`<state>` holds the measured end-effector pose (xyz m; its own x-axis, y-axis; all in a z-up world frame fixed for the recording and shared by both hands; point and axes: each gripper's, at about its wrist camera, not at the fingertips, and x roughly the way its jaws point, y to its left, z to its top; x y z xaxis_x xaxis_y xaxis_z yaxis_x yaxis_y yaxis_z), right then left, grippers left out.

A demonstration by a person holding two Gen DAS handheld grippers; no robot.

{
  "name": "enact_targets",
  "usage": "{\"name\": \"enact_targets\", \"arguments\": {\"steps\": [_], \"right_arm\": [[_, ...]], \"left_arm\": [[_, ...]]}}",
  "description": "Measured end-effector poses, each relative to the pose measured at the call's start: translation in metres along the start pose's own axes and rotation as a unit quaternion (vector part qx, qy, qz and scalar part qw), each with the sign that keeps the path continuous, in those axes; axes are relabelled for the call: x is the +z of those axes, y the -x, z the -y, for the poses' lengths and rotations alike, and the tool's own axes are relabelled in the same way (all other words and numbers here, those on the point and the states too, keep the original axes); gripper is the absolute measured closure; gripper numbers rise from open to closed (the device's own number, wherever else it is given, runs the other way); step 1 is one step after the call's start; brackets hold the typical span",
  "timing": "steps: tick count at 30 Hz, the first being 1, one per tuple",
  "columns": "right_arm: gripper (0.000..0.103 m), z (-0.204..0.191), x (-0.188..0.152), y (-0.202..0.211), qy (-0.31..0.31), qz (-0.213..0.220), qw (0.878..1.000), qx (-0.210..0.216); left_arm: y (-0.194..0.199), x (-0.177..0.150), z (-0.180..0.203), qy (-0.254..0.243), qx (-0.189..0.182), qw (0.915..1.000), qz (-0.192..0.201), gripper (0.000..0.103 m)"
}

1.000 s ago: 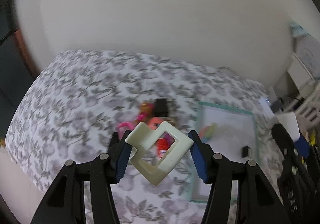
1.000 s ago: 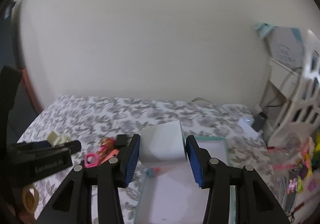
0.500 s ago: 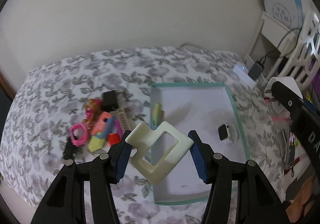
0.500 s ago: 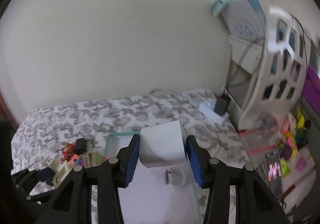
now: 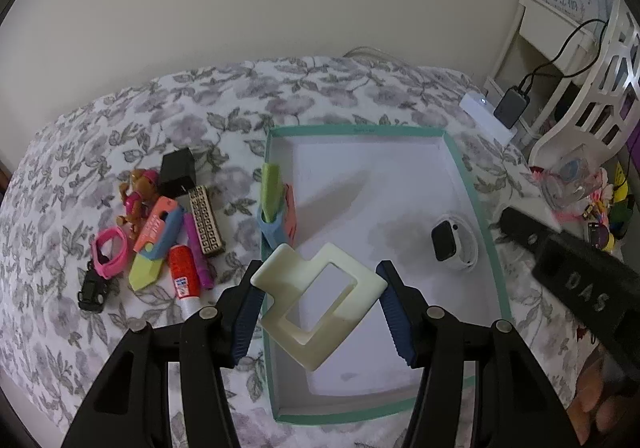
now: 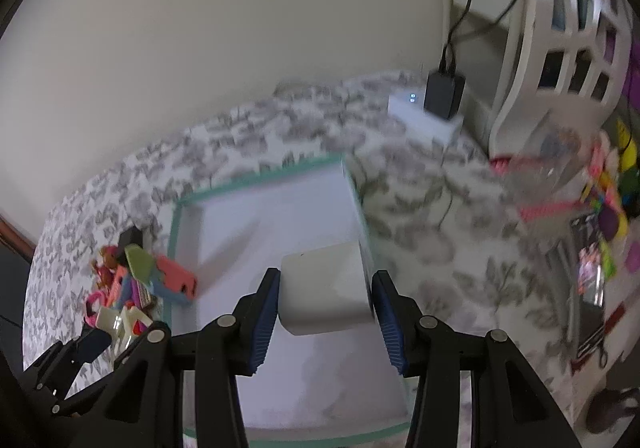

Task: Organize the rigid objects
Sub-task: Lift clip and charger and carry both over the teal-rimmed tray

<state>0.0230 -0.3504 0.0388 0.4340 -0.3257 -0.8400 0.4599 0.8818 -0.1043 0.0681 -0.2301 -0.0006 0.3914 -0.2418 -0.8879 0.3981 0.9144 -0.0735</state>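
Note:
My left gripper (image 5: pixel 320 312) is shut on a cream plastic frame (image 5: pixel 320 300) and holds it above the near left part of a teal-rimmed white tray (image 5: pixel 468 184). A smartwatch (image 5: pixel 454 244) lies in the tray, and a blue, green and coral toy (image 5: pixel 276 204) leans on its left wall. My right gripper (image 6: pixel 326 320) is shut on a white cube (image 6: pixel 326 288) above the same tray (image 6: pixel 264 176). The left gripper also shows in the right wrist view (image 6: pixel 116 328).
A pile of small items lies left of the tray on the floral bedspread (image 5: pixel 100 348): a pink band (image 5: pixel 110 252), a glue stick (image 5: pixel 184 280), a black box (image 5: pixel 178 172), a patterned bar (image 5: pixel 206 220), a toy car (image 5: pixel 92 290). A white shelf (image 6: pixel 560 48) and charger (image 6: pixel 444 94) stand at right.
Both grippers have swung right and tilted down over the tray while keeping their objects. The tray now fills the middle of both views.

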Motion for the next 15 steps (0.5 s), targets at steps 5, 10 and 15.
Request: {"name": "enact_targets", "arguments": {"steps": [5, 10, 15], "right_arm": [[0.054, -0.001, -0.013, -0.027, 0.005, -0.049, 0.999, 0.001], [0.054, 0.003, -0.021, -0.043, -0.005, -0.084, 0.996, -0.004], [0.053, 0.005, -0.025, -0.053, -0.006, -0.106, 0.994, -0.007]], "left_arm": [[-0.016, -0.007, 0.000, -0.004, 0.012, 0.9997, -0.019, 0.045], [-0.032, -0.013, 0.002, -0.011, 0.018, 0.9989, -0.042, 0.045], [-0.044, -0.019, 0.009, -0.023, 0.026, 0.9978, -0.056, 0.045]]}}
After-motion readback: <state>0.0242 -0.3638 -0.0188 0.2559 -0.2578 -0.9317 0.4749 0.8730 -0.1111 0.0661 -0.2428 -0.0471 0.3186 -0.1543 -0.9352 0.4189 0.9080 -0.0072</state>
